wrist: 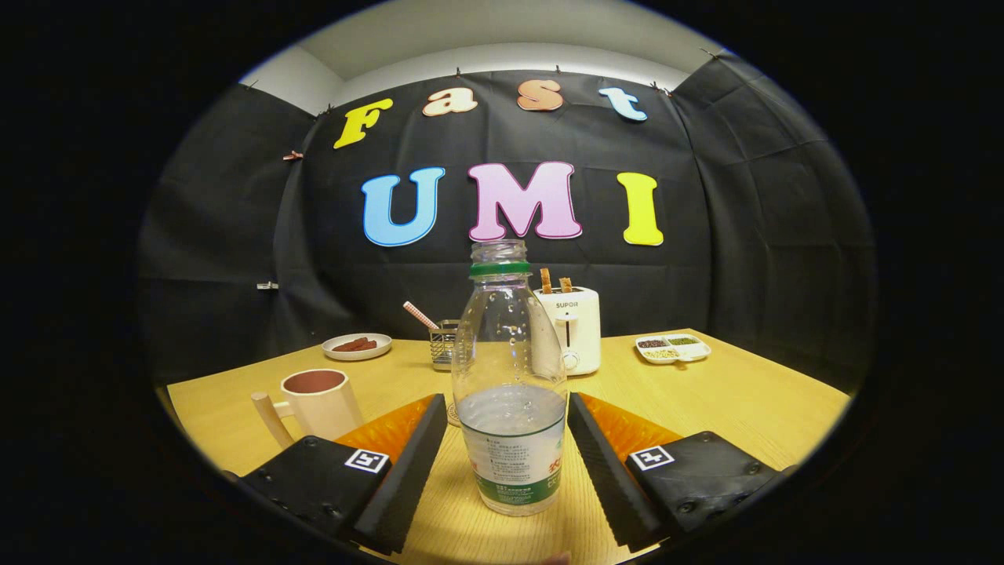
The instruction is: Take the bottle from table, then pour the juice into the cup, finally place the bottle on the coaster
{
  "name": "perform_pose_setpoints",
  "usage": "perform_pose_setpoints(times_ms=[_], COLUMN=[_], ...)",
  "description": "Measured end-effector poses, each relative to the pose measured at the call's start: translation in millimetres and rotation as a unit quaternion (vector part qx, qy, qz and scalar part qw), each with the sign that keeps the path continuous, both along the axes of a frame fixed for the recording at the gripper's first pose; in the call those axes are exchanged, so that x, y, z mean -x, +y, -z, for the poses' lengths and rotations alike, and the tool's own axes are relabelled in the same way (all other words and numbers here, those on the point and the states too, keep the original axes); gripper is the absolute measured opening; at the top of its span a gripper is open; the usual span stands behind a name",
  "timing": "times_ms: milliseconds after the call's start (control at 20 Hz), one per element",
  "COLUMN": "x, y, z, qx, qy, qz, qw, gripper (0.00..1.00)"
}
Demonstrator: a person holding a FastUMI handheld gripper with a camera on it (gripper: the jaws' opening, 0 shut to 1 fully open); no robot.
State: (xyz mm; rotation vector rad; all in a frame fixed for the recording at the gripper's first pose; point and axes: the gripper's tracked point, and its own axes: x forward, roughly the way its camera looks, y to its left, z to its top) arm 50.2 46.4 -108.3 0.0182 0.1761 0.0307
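Note:
A clear plastic bottle (510, 392) with a green neck ring, no cap and a green-and-white label stands upright on the wooden table (737, 408). It holds a little clear liquid, low down. My gripper (506, 402) is open, and the bottle stands between its two fingers with a narrow gap on each side. A cream cup (318, 400) with a handle and a dark inside sits on the table just left of the left finger. A small round edge, perhaps the coaster (450, 413), peeks out between the left fingertip and the bottle.
Beyond the bottle stands a white toaster (571, 329) with two slices in it. A wire holder (442, 344) and a plate of brown food (357, 345) are at the back left. A divided white tray (673, 348) of grains sits at the back right.

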Motion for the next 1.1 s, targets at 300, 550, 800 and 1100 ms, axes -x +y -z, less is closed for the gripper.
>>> perform_pose_setpoints(times_ms=[300,550,800,1100], x=[-7.4,-15.5,-40.4,-52.7], y=[-1.2,-1.3,5.2,28.4], z=[7.7,-12.2,-32.3,-33.7], qx=[0.018,0.102,0.243,0.392], qy=[0.005,0.002,-0.009,-0.033], qz=[0.012,-0.008,-0.048,-0.100], qw=[1.000,0.995,0.969,0.914], gripper=[0.77,0.73,0.70,0.70])
